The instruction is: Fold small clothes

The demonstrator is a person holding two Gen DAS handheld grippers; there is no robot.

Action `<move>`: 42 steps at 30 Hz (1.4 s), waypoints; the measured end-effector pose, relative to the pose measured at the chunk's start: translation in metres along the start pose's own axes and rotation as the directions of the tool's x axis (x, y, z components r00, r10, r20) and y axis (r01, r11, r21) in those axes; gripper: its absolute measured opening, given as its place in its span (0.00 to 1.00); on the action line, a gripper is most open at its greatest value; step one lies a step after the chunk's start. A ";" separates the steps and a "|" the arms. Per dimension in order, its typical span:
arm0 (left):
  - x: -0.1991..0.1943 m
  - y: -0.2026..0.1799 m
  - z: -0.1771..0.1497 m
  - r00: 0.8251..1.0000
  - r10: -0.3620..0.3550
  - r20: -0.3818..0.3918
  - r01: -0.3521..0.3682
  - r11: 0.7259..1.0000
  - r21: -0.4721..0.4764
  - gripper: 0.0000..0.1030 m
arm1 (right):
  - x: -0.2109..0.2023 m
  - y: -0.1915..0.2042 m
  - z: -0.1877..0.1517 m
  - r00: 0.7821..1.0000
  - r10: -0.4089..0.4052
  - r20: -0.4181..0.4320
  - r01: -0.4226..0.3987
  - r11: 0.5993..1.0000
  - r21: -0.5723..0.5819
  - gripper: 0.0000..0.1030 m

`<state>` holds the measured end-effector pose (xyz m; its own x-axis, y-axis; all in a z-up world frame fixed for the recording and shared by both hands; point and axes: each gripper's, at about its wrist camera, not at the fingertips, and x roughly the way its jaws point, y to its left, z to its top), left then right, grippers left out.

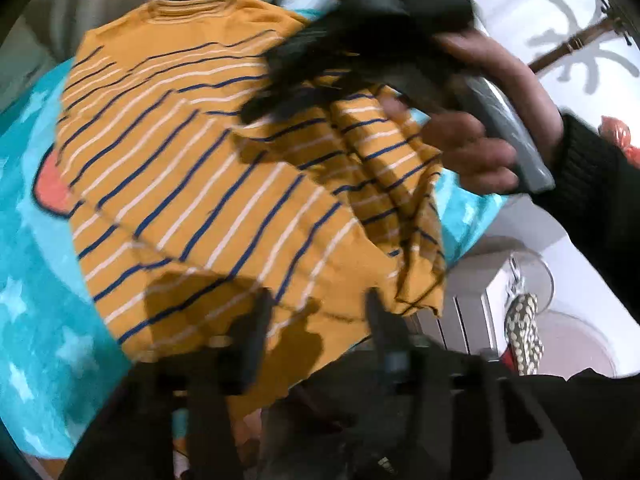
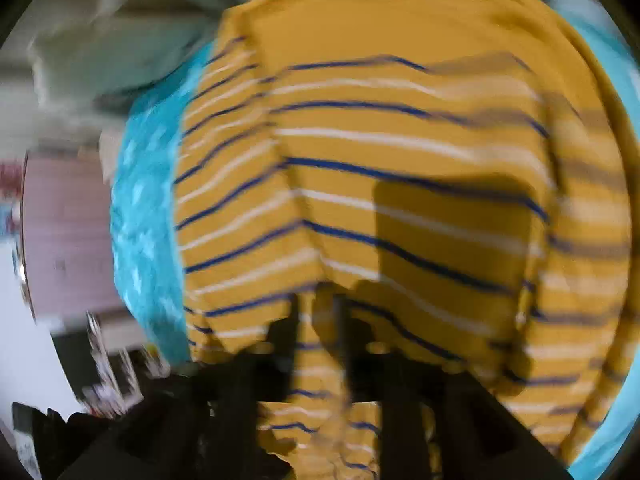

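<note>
- Left gripper [image 1: 316,312], nearest in the left wrist view: its two dark fingers stood apart with nothing between them, hovering over the near hem of the striped shirt [image 1: 192,184].
- Striped shirt, left wrist view: mustard yellow with navy and white stripes, it lay spread on the turquoise blanket [image 1: 44,312], collar at the far end, hem at the near end. Its right side was raised and bunched into folds, off the blanket.
- Turquoise blanket: printed with pale stars and a red-orange patch at the left; it showed on both sides of the shirt.
- Right gripper [image 1: 320,64], seen from outside only in the left wrist view: a dark, blurred body at the far right, above the raised fabric, with the right hand [image 1: 480,136] wrapped around its grey handle. A black sleeve covered the wrist.
- Right of the blanket, left wrist view only: white furniture [image 1: 472,304] and a spotted object hanging beside it.
- Right gripper [image 2: 318,320], right wrist view: its fingers were closed on a gathered fold of the striped shirt [image 2: 400,140], fabric passing between them. This grip was not visible in the other view.
- Right wrist view, farther: the shirt filled most of the frame, heavily blurred, with the turquoise blanket [image 2: 144,220] at its left and a pale cloth [image 2: 120,40] at the far left.
</note>
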<state>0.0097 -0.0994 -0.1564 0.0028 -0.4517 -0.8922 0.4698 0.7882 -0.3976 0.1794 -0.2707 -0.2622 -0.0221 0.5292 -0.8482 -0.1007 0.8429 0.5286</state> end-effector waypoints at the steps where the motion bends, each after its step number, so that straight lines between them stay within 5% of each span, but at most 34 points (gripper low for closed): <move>1: -0.004 0.011 -0.005 1.000 -0.008 0.010 0.008 0.999 -0.038 0.55 | -0.007 -0.007 -0.008 1.000 0.008 0.024 -0.008 1.000 0.021 0.59; 9: -0.007 0.107 -0.010 0.995 0.091 0.037 -0.071 0.929 -0.364 0.55 | -0.025 -0.024 -0.103 0.995 -0.016 0.101 0.008 0.997 0.082 0.61; 13: -0.002 0.117 0.000 0.991 0.129 0.040 -0.103 0.909 -0.403 0.55 | 0.005 -0.020 -0.126 0.998 -0.049 0.048 0.046 0.997 0.063 0.36; 14: -0.003 0.113 0.002 0.991 0.129 0.042 -0.102 0.911 -0.400 0.55 | 0.014 -0.015 -0.129 0.995 -0.091 0.035 0.090 0.995 0.045 0.12; 16: -0.007 0.101 0.006 0.991 0.119 0.056 -0.090 0.925 -0.370 0.55 | 0.011 -0.015 -0.134 0.989 -0.144 0.032 0.143 0.989 0.037 0.10; 20: -0.009 0.070 0.008 0.992 0.110 0.056 -0.091 0.958 -0.273 0.55 | -0.015 -0.010 -0.148 0.992 -0.097 0.085 0.094 0.995 0.036 0.16; 22: -0.009 0.055 0.009 0.993 0.102 0.066 -0.084 0.969 -0.233 0.55 | -0.030 -0.013 -0.153 0.991 -0.071 0.114 0.065 0.996 0.060 0.35; 24: -0.012 0.040 0.010 0.993 0.076 0.085 -0.057 0.978 -0.200 0.56 | -0.059 -0.022 -0.160 0.977 -0.088 0.193 0.068 0.992 0.106 0.66; 33: 0.022 -0.032 0.025 0.997 -0.036 0.061 0.037 0.999 -0.013 0.62 | -0.174 -0.091 -0.208 0.886 -0.271 0.376 0.105 0.907 0.407 0.66; 37: 0.040 -0.066 0.032 0.998 -0.067 0.016 0.066 0.995 0.079 0.66 | -0.192 -0.106 -0.210 0.875 -0.270 0.403 0.072 0.894 0.443 0.66; 42: 0.071 -0.101 0.043 0.997 -0.066 -0.041 0.071 0.986 0.149 0.66 | -0.187 -0.134 -0.192 0.892 -0.253 0.373 0.080 0.903 0.422 0.66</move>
<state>0.0004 -0.2289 -0.1703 -0.0649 -0.4850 -0.8721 0.5949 0.6829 -0.4240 0.0064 -0.5016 -0.1811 0.3771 0.2950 -0.8779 0.3271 0.8444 0.4243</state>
